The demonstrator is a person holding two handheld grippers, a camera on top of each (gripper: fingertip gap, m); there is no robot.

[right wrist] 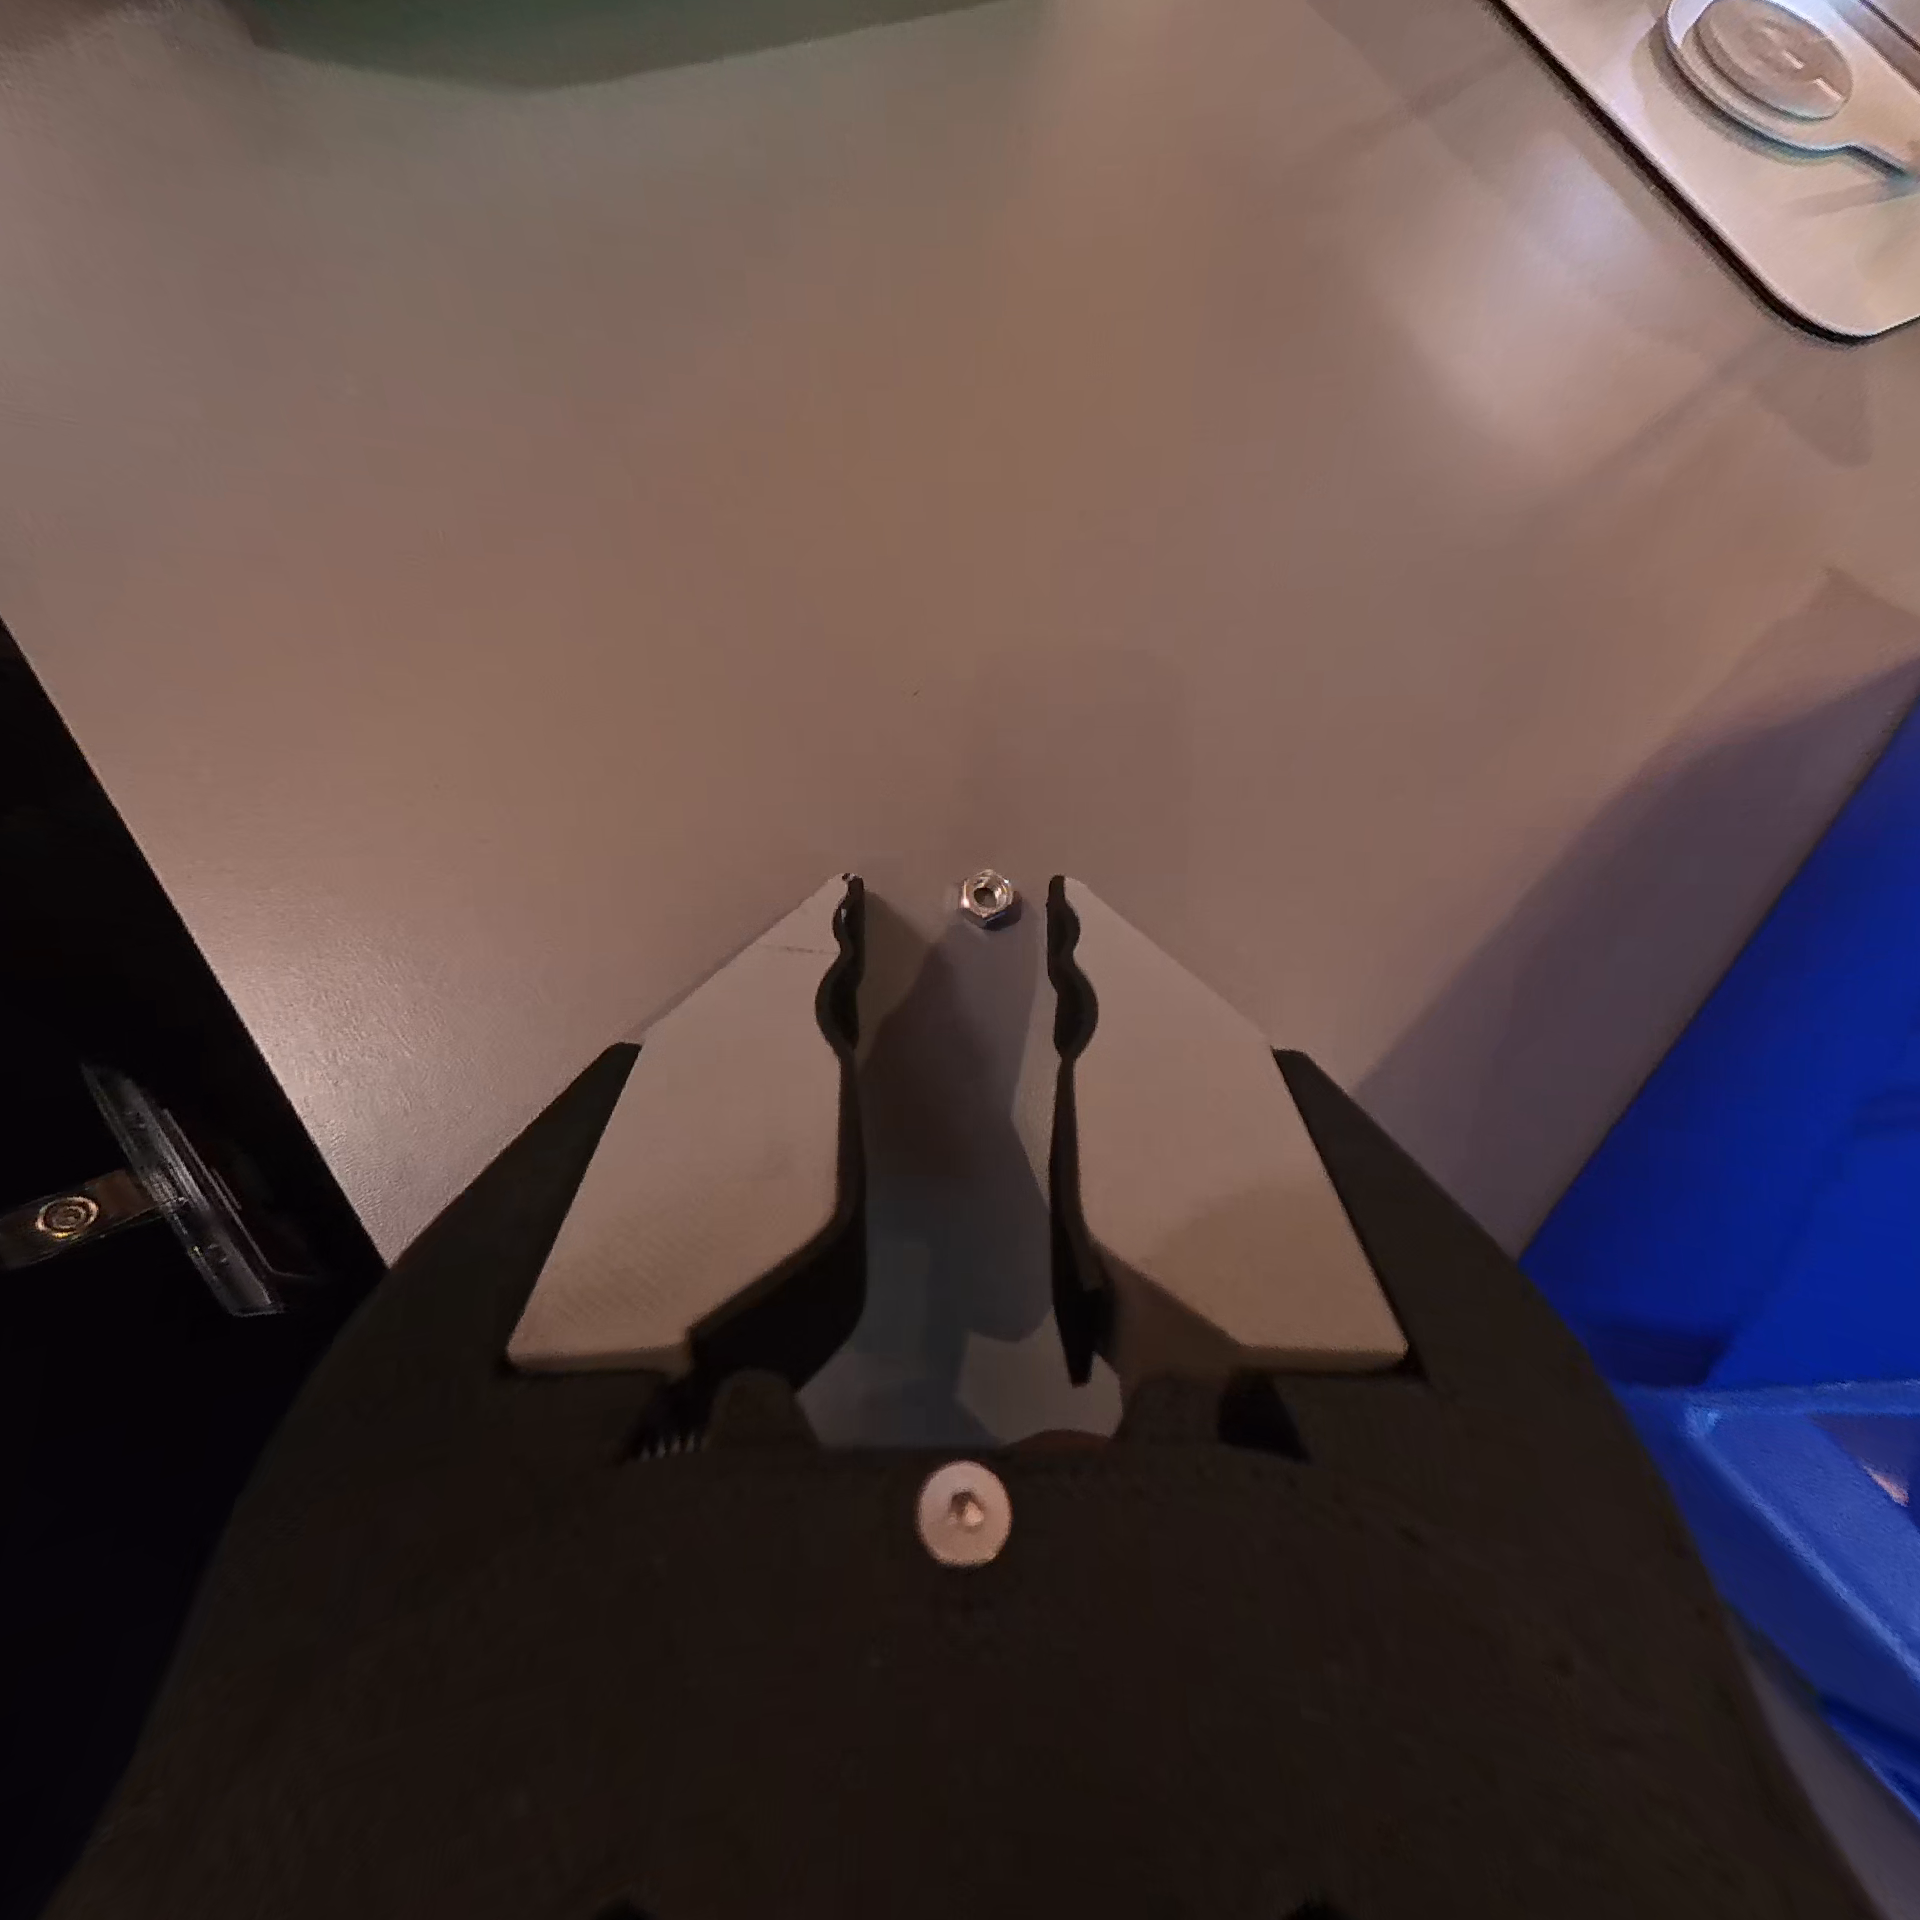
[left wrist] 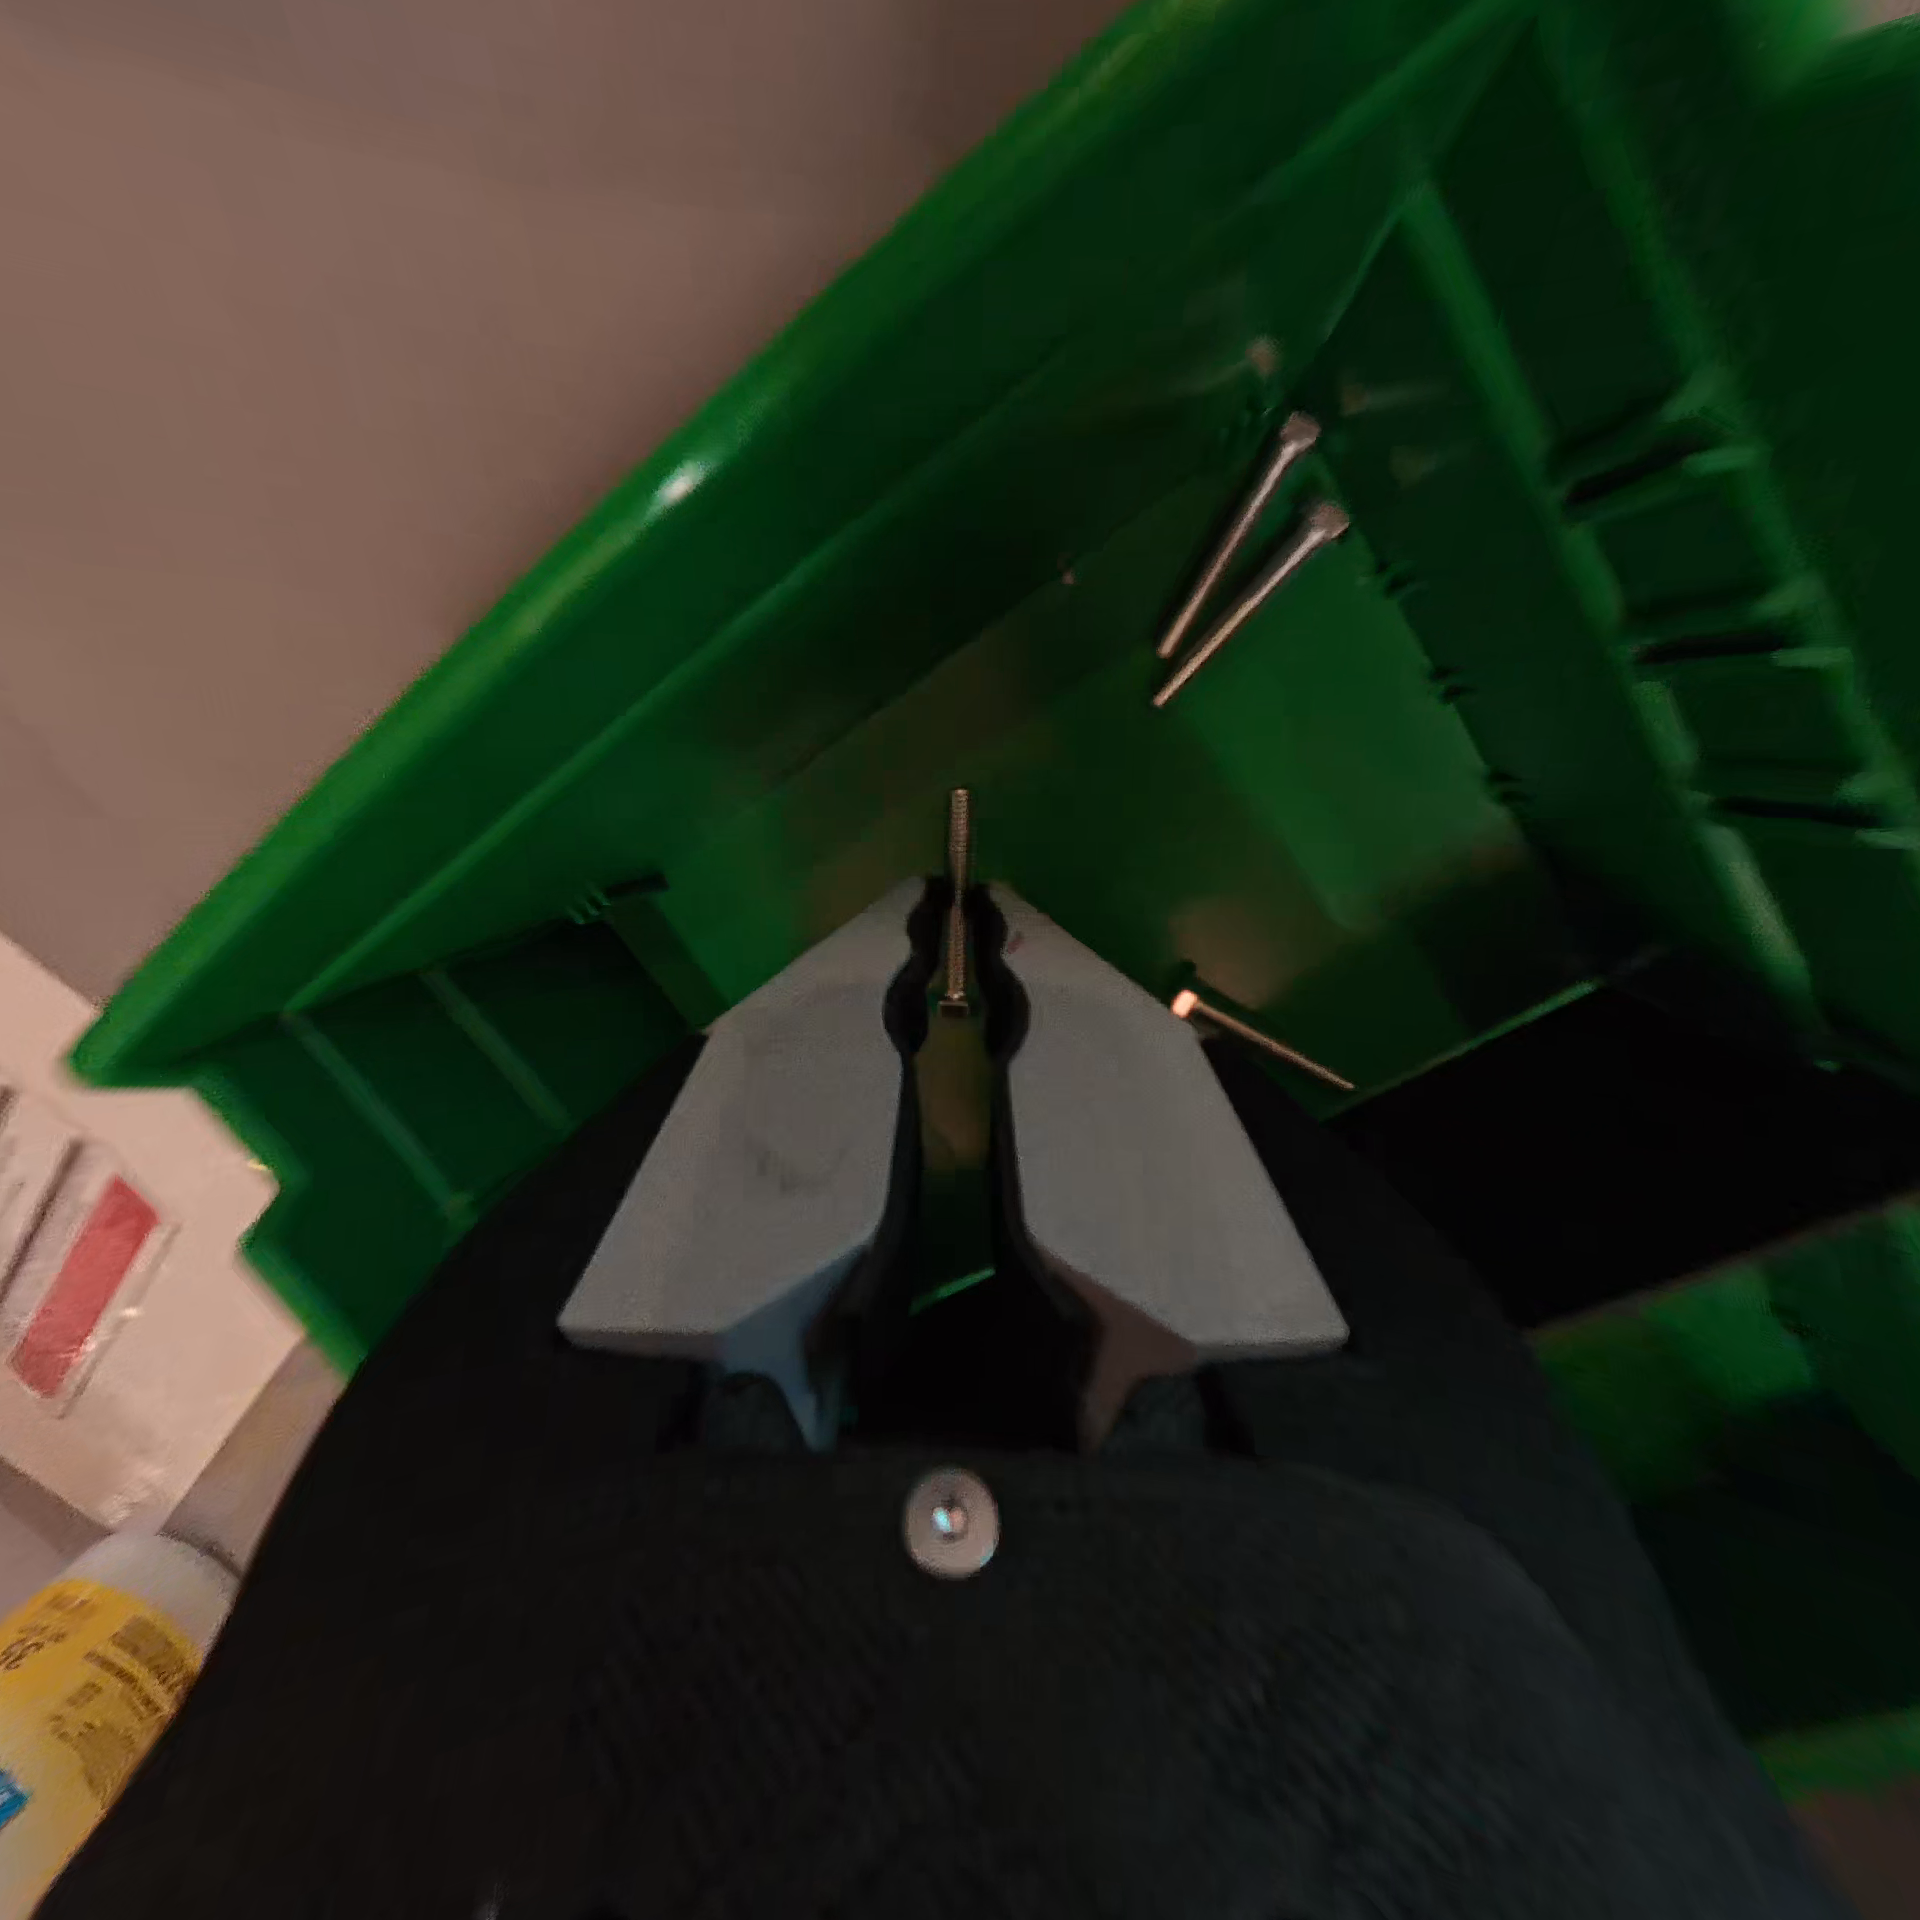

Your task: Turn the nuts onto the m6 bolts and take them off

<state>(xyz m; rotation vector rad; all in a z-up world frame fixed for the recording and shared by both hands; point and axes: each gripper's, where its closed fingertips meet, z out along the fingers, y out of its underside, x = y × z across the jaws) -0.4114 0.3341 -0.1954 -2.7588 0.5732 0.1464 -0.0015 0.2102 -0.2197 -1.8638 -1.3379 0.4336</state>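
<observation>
In the left wrist view my left gripper (left wrist: 958, 896) is shut on a silver bolt (left wrist: 957, 847). The bolt's threaded end sticks out past the fingertips and its head sits back between the pads. It hangs over a green bin (left wrist: 727, 582). Three more bolts lie in the bin: two side by side (left wrist: 1242, 551) at the upper right and one (left wrist: 1262, 1044) by the right finger. In the right wrist view my right gripper (right wrist: 954, 896) is open. A small silver hex nut (right wrist: 985, 900) lies flat on the beige table between the fingertips, nearer the right one.
A blue bin (right wrist: 1766, 1195) stands at the right of the right wrist view. A flat grey plate with a round metal part (right wrist: 1766, 135) lies at the top right. The table's dark edge (right wrist: 156, 935) runs down the left. A yellow-labelled bottle (left wrist: 83, 1683) and white packet (left wrist: 94, 1247) lie left of the green bin. There is about 45 cm between the tips of the two grippers.
</observation>
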